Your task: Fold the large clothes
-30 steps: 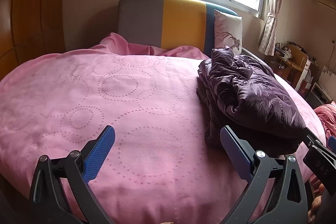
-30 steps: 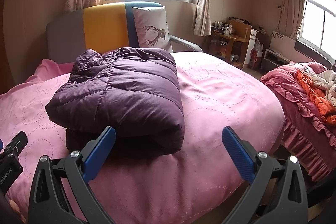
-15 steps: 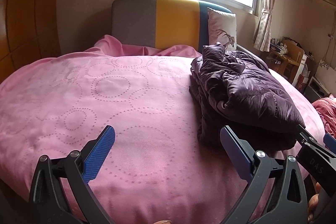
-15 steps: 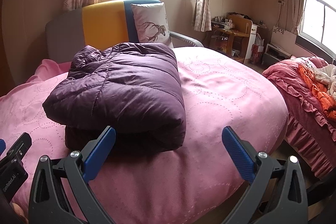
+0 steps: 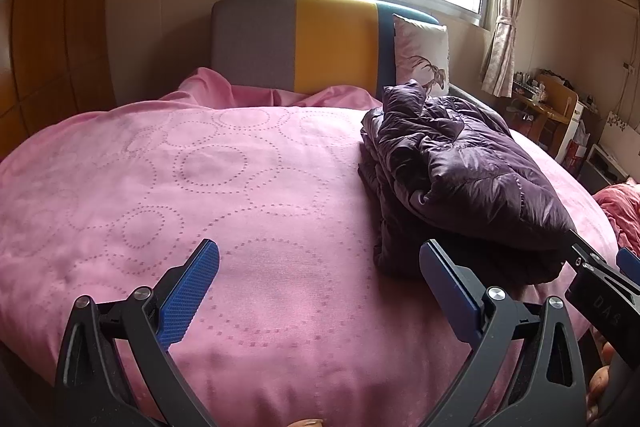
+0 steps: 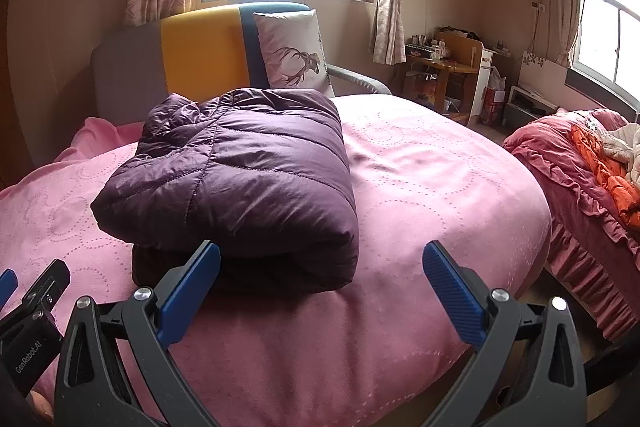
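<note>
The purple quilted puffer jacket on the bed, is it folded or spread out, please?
Folded: the purple quilted puffer jacket sits as a compact stacked bundle.

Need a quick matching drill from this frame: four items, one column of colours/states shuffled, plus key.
Items:
1. jacket
2. bedspread
3. pillow
4. left gripper

States:
A. pink, dotted circles
B. white, deer print, upright against the headboard
C. jaws open, empty
D. purple, folded, lying on the bed

Pairs: 1-D, 2-A, 3-B, 4-C
</note>
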Demonstrator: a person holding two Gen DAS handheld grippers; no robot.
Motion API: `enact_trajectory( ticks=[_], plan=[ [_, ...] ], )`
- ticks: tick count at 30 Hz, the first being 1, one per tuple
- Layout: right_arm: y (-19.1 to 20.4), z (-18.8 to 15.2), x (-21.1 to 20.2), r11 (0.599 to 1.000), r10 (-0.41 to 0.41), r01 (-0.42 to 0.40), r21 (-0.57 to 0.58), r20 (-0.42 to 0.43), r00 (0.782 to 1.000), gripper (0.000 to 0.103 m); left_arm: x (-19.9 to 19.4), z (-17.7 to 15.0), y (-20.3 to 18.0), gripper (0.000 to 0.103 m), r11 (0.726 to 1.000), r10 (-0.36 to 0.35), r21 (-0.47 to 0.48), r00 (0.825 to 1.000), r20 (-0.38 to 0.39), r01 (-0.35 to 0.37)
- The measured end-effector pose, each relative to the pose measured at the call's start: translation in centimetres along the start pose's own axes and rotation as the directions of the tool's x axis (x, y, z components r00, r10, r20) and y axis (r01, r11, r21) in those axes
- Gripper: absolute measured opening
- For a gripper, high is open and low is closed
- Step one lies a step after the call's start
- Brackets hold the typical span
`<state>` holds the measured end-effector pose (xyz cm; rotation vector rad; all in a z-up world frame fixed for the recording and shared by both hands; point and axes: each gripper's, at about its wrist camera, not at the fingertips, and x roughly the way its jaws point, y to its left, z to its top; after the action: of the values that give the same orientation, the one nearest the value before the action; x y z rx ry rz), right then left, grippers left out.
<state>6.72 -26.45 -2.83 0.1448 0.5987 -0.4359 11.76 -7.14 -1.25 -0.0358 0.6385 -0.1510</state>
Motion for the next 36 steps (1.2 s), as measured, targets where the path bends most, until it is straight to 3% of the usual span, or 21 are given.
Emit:
enact_trajectory(
  ticks=[36],
  plan=[
    [0.25,-0.07,-0.30,1.000,0.004,-0.004,-0.003,0.009,1.000,0.101,-0.98,0.09,-0.37,0.099,1.000,-0.013,0.020,1.000,0.012,0.012]
  ],
)
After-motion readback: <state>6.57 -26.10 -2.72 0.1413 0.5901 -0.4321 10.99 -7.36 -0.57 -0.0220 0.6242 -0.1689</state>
